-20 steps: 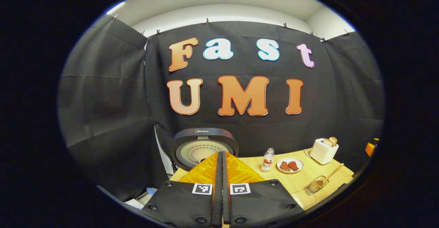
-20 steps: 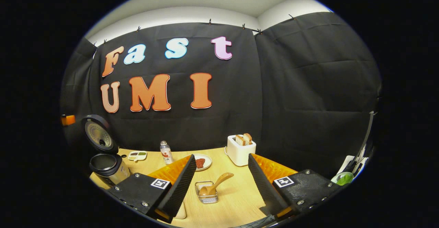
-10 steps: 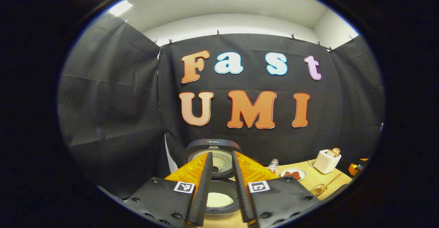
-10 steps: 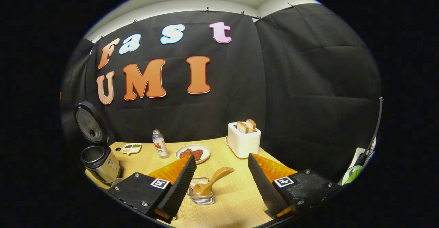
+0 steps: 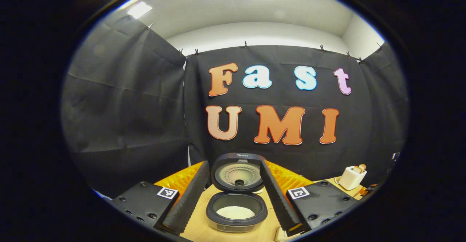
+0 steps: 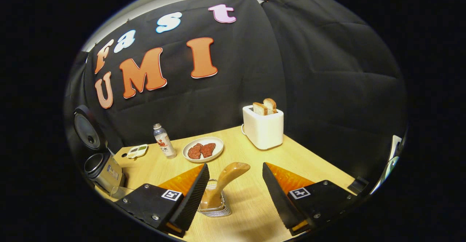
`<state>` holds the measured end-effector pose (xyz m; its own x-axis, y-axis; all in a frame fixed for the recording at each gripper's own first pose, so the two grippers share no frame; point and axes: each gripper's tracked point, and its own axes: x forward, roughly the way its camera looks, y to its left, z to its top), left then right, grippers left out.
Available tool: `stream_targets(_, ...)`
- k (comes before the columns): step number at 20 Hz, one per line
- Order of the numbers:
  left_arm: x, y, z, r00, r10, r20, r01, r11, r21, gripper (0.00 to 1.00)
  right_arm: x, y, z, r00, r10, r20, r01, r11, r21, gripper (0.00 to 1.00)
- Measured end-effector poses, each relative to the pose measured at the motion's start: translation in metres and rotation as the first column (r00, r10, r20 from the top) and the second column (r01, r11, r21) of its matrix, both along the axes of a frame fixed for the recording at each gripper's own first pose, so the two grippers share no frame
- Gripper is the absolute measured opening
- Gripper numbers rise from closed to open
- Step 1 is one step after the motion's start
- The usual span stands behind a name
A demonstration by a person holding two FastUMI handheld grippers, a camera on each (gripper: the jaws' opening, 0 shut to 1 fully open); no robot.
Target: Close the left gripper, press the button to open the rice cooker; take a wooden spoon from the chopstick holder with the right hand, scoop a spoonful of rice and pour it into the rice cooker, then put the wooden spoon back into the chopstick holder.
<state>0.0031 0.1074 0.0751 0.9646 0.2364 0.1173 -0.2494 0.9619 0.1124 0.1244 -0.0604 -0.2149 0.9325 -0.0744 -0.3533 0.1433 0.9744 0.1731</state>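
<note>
The rice cooker is seen lid-up, white rice inside. The wooden spoon is leaned in the wire chopstick holder. Both grippers' jaws are spread, nothing held.

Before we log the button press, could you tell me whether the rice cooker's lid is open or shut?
Open: the rice cooker has its lid standing upright behind the pot, with white rice showing inside.

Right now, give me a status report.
Both claws open: left, right. Rice cooker lid up, rice inside. Wooden spoon in its holder, between the right claw's fingers, ungripped. Nothing blocking.
</note>
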Motion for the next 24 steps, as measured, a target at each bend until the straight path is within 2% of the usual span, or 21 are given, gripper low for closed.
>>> stream_targets(1, -0.001, 0.005, -0.004, 1.000, 0.022, -0.011, -0.022, 1.000, 0.006, 0.92, 0.000, 0.003, -0.004, 1.000, 0.002, -0.009, -0.002, 0.999, 0.039, 0.87)
stream_targets(2, -0.005, 0.011, -0.006, 0.999, 0.042, -0.018, -0.042, 0.999, 0.012, 0.93, 0.002, 0.006, -0.007, 1.000, 0.000, -0.008, 0.001, 0.996, 0.084, 0.84)
stream_targets(6, -0.012, 0.020, -0.007, 0.995, 0.098, -0.013, -0.098, 0.994, 0.047, 0.94, 0.014, 0.018, -0.012, 1.000, -0.014, -0.018, 0.018, 0.969, 0.245, 0.62)
stream_targets(9, -0.010, 0.017, -0.011, 0.995, 0.096, -0.021, -0.095, 0.995, 0.039, 0.94, 0.016, 0.023, -0.018, 0.999, 0.000, -0.038, 0.013, 0.942, 0.336, 0.45)
stream_targets(13, -0.008, 0.026, -0.021, 0.993, 0.113, -0.046, -0.113, 0.994, 0.004, 0.94, 0.020, 0.030, -0.013, 1.000, 0.005, -0.031, 0.010, 0.894, 0.447, 0.31)
stream_targets(17, -0.006, 0.033, -0.025, 0.991, 0.119, -0.057, -0.119, 0.993, -0.004, 0.94, 0.022, 0.039, -0.009, 1.000, 0.018, -0.021, -0.007, 0.891, 0.453, 0.22)
stream_targets(21, -0.005, 0.039, -0.021, 0.992, 0.111, -0.056, -0.112, 0.994, -0.018, 0.94, 0.023, 0.045, 0.020, 0.999, 0.017, 0.027, -0.027, 0.888, 0.458, 0.18)
stream_targets(24, -0.005, 0.044, -0.014, 0.995, 0.092, -0.048, -0.095, 0.994, -0.051, 0.95, 0.018, 0.049, 0.046, 0.998, 0.013, 0.067, -0.039, 0.916, 0.399, 0.18)
